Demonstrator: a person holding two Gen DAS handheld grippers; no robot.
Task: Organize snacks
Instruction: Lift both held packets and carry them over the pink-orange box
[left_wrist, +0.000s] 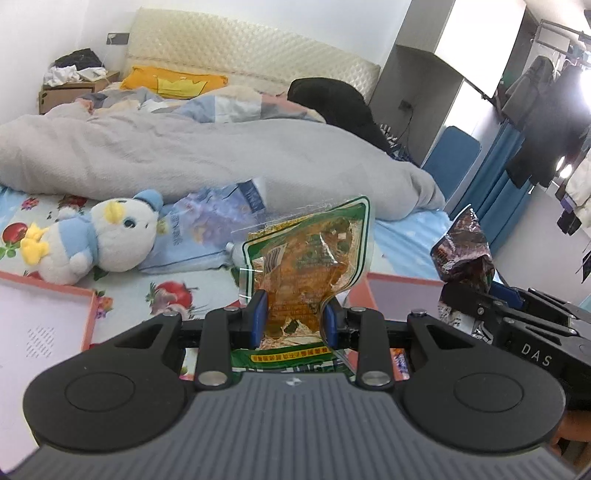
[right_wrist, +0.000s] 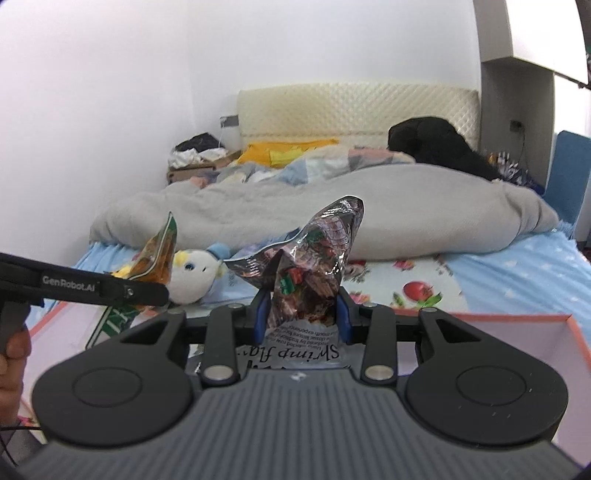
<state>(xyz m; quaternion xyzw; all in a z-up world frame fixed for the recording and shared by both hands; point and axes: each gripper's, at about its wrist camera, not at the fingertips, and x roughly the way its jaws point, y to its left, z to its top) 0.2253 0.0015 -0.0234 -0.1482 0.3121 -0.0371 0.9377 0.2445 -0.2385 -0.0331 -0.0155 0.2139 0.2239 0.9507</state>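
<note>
My left gripper (left_wrist: 294, 317) is shut on a green-edged clear snack packet (left_wrist: 310, 254) with orange-brown food inside, held upright above the bed. The packet also shows in the right wrist view (right_wrist: 159, 254), left of centre. My right gripper (right_wrist: 301, 314) is shut on a crinkled dark foil shrimp-flavour snack bag (right_wrist: 314, 258), also held up. That bag shows in the left wrist view (left_wrist: 465, 251) at the right, with the right gripper (left_wrist: 491, 301) beneath it. The two grippers are side by side, apart.
Pink-rimmed white boxes lie on the bed: one at the left (left_wrist: 44, 325), one ahead (left_wrist: 402, 299), one under my right gripper (right_wrist: 517, 332). A plush duck (left_wrist: 92, 240) and a blue pouch (left_wrist: 207, 229) lie ahead. A grey duvet (left_wrist: 207, 158) covers the bed behind.
</note>
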